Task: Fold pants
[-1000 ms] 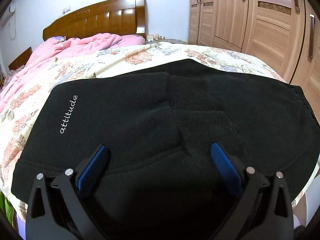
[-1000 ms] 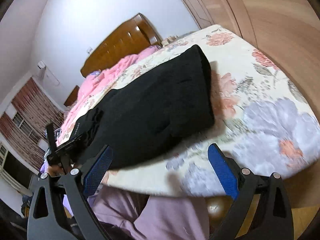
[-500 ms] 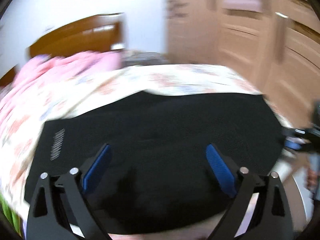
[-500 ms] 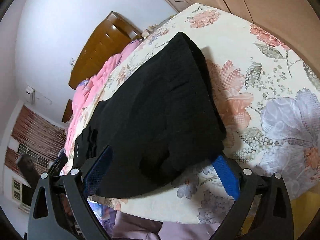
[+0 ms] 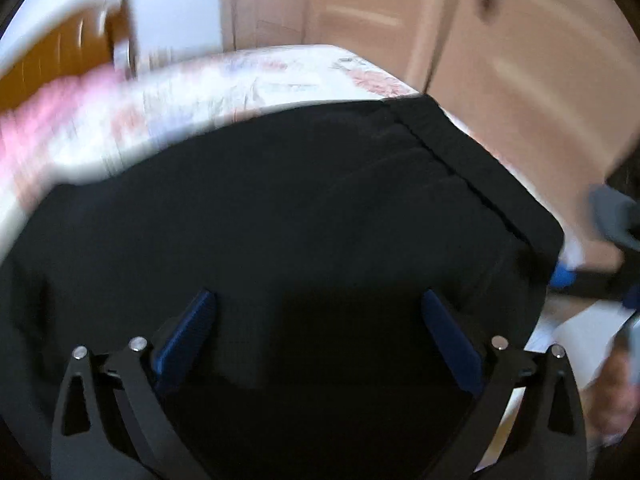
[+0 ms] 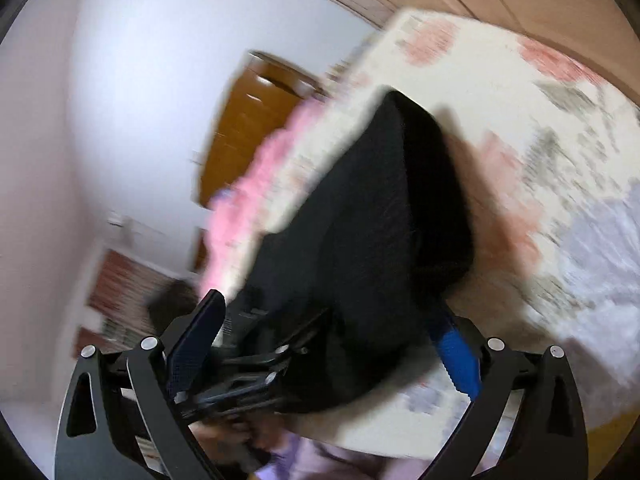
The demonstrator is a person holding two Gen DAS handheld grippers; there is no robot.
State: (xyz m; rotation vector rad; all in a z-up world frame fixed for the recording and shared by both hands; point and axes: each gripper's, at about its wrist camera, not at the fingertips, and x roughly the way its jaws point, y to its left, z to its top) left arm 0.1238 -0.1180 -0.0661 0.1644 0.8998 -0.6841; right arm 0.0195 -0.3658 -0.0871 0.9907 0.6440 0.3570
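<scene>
Swinging right across black pants [image 5: 304,208], left tool [image 5: 316,320] spread, right tool [image 6: 328,328] closer

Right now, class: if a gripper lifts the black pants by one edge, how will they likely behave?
The black pants will probably droop, since they already sag over the edge of the floral bedsheet. The fabric looks thick and fleecy, so likely weighty for cloth and not slippery. The folded layers may slide apart if the open right gripper pinches only one.
</scene>
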